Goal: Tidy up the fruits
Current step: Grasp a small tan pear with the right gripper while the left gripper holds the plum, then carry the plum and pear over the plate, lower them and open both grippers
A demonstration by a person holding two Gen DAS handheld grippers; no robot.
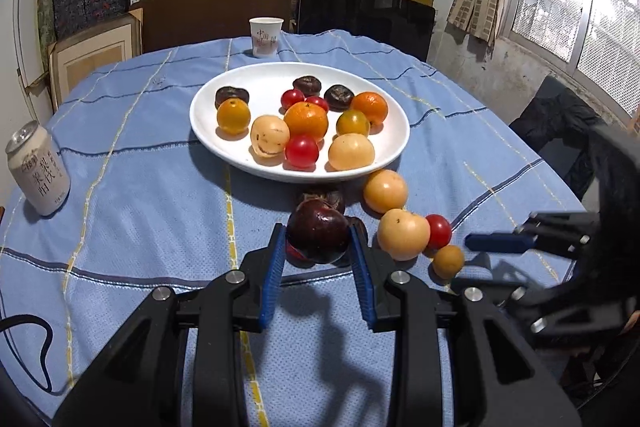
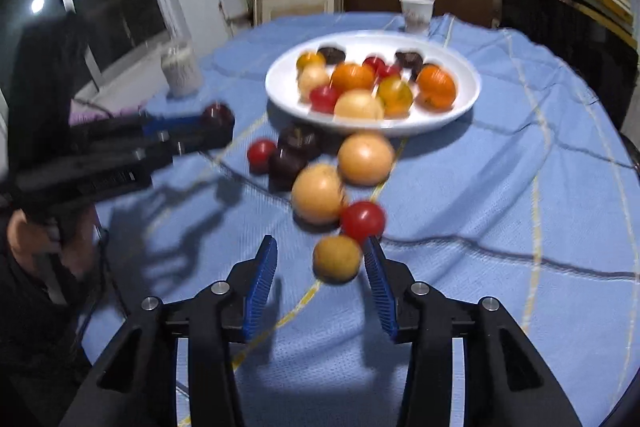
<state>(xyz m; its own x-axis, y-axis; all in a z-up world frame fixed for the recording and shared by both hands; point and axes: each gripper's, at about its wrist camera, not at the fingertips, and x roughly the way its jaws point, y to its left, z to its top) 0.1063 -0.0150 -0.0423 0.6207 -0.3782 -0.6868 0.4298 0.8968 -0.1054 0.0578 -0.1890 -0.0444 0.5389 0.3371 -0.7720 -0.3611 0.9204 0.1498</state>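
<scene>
Nearest my left camera, my left tongs [image 1: 319, 241] pinch a dark purple fruit [image 1: 318, 235] between both blue pads, held just above the blue tablecloth [image 1: 140, 219]. Under it, partly hidden, sit more dark fruits [image 1: 326, 199] and a sliver of something red.

My right tongs [image 2: 320, 259] stand spread. A small yellow fruit [image 2: 337, 258] sits between the pads, close against the right pad and clear of the left one. This view is blurred, so I cannot tell if the right pad touches it.

Open room: bare cloth lies on my left side of the table, between the loose fruits and the can [image 1: 38, 169]. The paper cup [image 1: 265, 37] stands behind the plate at the far edge. The near edge of the table is cut off below both tongs.

The white plate [image 1: 208, 131] sits mid-table and holds oranges, pale yellow fruits, red tomatoes and dark fruits, none stacked.

Loose on the cloth in front of the plate: two pale yellow fruits [image 1: 385, 191], touching or nearly so, then a red tomato [image 1: 439, 231] touching the nearer one.

A hand [image 2: 44, 239] grips the left tool's handle, mostly shadowed.
</scene>
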